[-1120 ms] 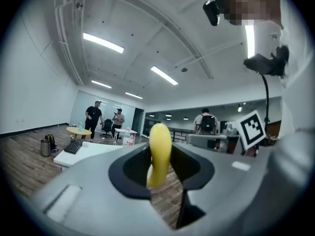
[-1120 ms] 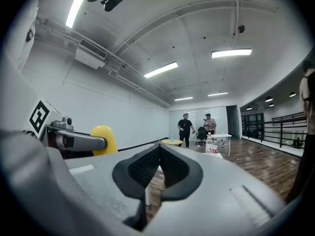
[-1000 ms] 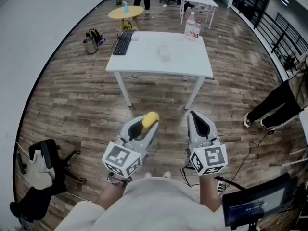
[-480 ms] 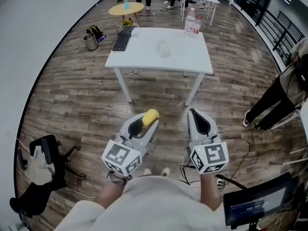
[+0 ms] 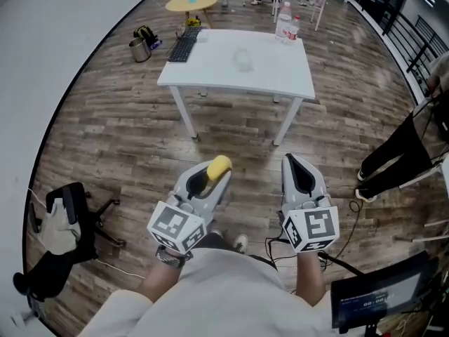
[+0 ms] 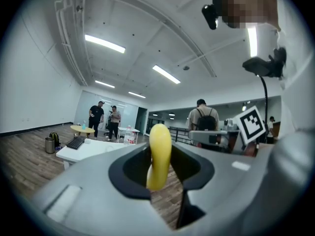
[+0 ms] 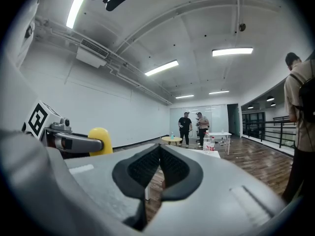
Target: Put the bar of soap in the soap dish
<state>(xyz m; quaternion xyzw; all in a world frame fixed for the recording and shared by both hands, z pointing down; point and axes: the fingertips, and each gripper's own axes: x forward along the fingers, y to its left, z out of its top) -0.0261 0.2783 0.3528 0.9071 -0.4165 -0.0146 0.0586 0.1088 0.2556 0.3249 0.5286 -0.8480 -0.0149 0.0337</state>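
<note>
Bare brown plank floor (image 5: 126, 139) lies open from the left gripper (image 5: 216, 174) and right gripper (image 5: 292, 166) to the white rectangular table (image 5: 280, 83), its near edge bare, with a black keyboard (image 5: 184, 44) left, plastic bottles (image 5: 286, 23) far right, a black office chair (image 5: 63, 223) and a person's dark-trousered legs (image 5: 396, 153) flanking.

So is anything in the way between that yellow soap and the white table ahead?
Nothing visible. The soap, held in the left gripper, has only bare wooden floor between it and the white table. The keyboard and bottles sit at the table's far corners.
</note>
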